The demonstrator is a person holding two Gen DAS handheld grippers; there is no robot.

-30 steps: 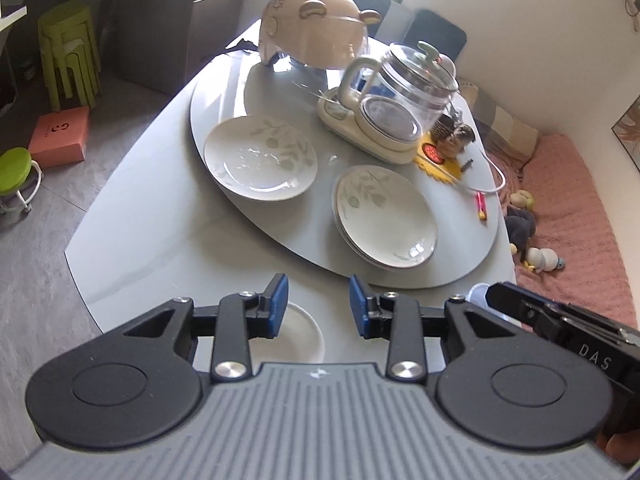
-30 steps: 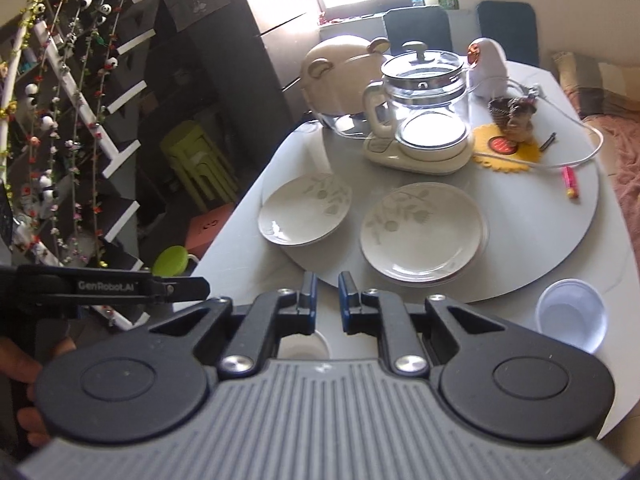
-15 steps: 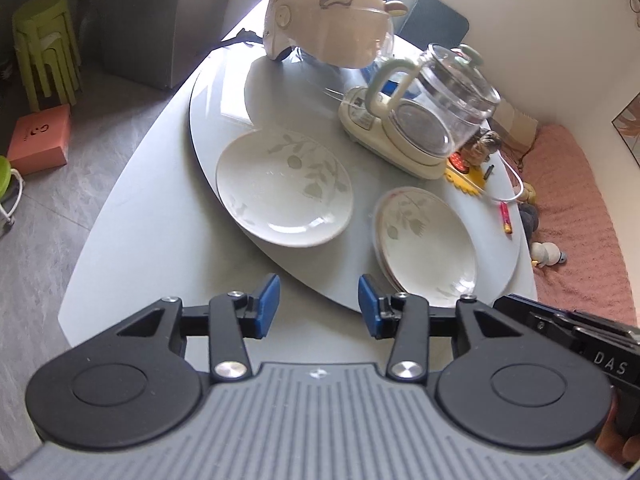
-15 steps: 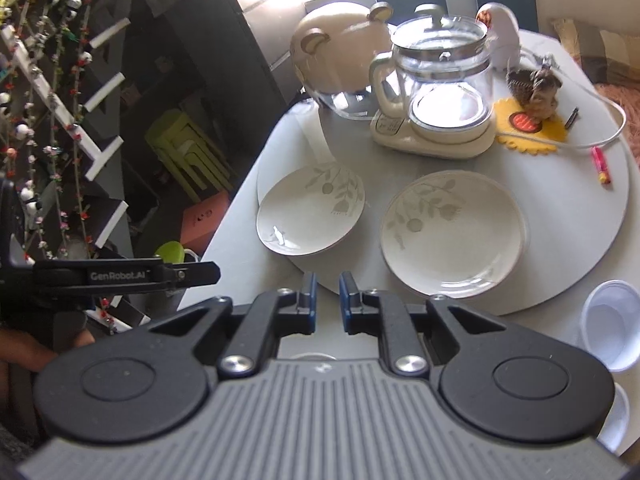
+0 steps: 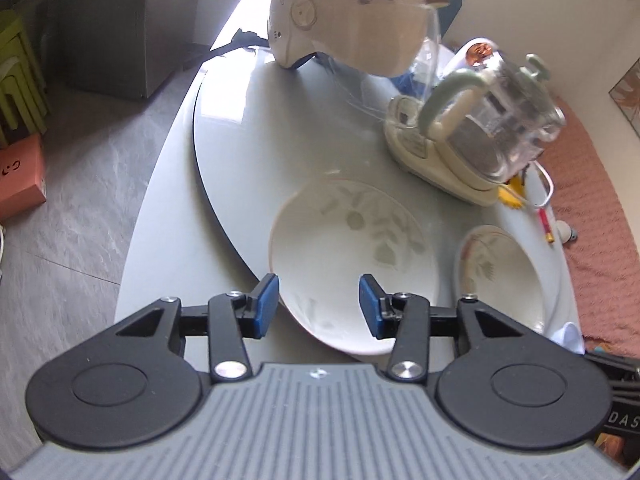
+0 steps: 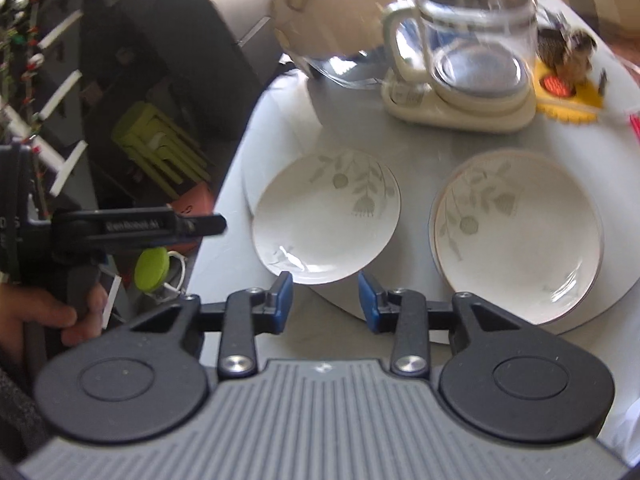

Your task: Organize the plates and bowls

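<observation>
A single white plate with a leaf print (image 5: 352, 248) (image 6: 326, 216) lies on the grey turntable (image 5: 256, 136) (image 6: 420, 148). To its right is a stack of like plates (image 5: 504, 276) (image 6: 516, 232). My left gripper (image 5: 318, 306) is open, its blue pads either side of the single plate's near rim, just above it. My right gripper (image 6: 325, 298) is open and empty, just short of the same plate's near edge. The left gripper's body shows at the left of the right wrist view (image 6: 120, 228).
A cream helmet (image 5: 348, 16) (image 6: 332, 20) and a glass kettle on its base (image 5: 492, 128) (image 6: 472, 48) stand at the back of the turntable. A yellow mat with a small figure (image 6: 564, 76) and a red pen (image 5: 546, 220) lie right. Green stools (image 6: 160, 148) stand on the floor left.
Both grippers have moved forward over the table toward the single plate. The right gripper has opened from nearly shut. The left gripper has widened and now straddles the plate's near rim.
</observation>
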